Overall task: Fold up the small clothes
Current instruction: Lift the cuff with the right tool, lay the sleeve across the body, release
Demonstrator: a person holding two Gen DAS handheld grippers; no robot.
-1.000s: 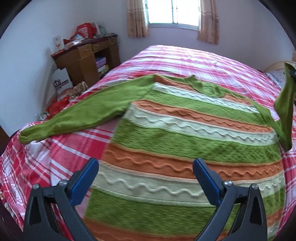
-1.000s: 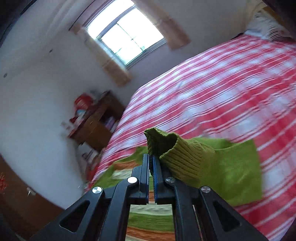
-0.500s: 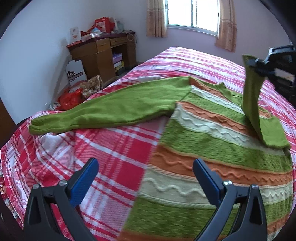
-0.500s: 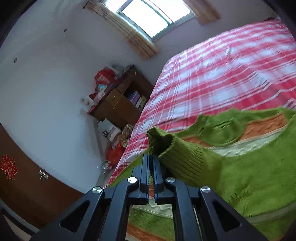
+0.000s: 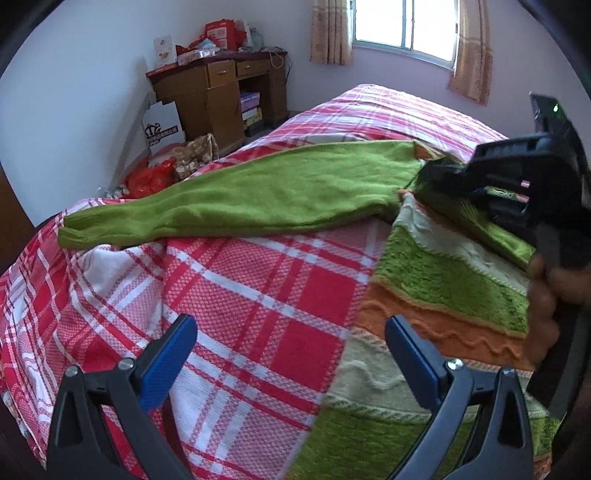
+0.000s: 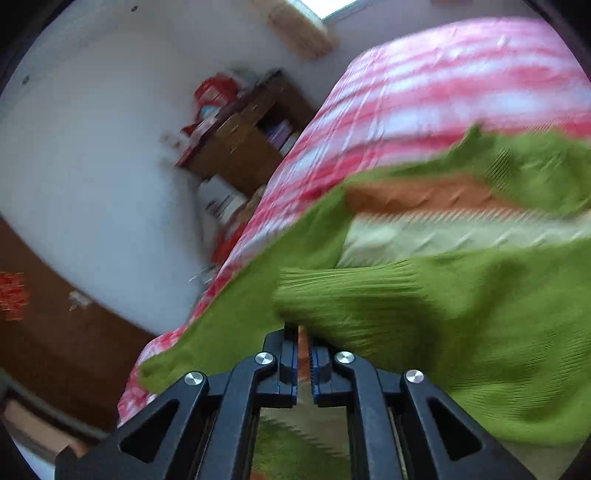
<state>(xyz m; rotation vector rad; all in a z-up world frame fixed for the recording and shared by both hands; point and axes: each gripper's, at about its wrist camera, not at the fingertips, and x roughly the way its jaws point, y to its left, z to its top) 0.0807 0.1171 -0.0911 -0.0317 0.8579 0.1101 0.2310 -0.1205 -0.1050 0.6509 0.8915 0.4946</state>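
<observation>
A knitted sweater (image 5: 443, 280) striped green, orange and cream lies flat on a red plaid bedspread (image 5: 258, 295). Its left green sleeve (image 5: 277, 192) stretches out toward the bed's corner. My left gripper (image 5: 290, 332) hovers open and empty over the sweater's left edge. My right gripper (image 5: 428, 173) is low over the chest, and the other sleeve (image 5: 491, 232) lies folded across the body under it. In the right wrist view, the ribbed cuff (image 6: 351, 295) sits at the tips of my right gripper (image 6: 303, 332), whose jaws are opening by a narrow slit.
A wooden desk (image 5: 218, 96) piled with boxes stands by the far wall. Bags and a red sack (image 5: 151, 181) sit on the floor beside the bed. A person's hand (image 5: 543, 306) holds the right gripper at the right edge. A curtained window (image 5: 402, 22) is behind.
My right gripper carried the sleeve cuff from high at the right down and leftward across the sweater's chest. The left gripper shifted left, so more bedspread shows beneath it.
</observation>
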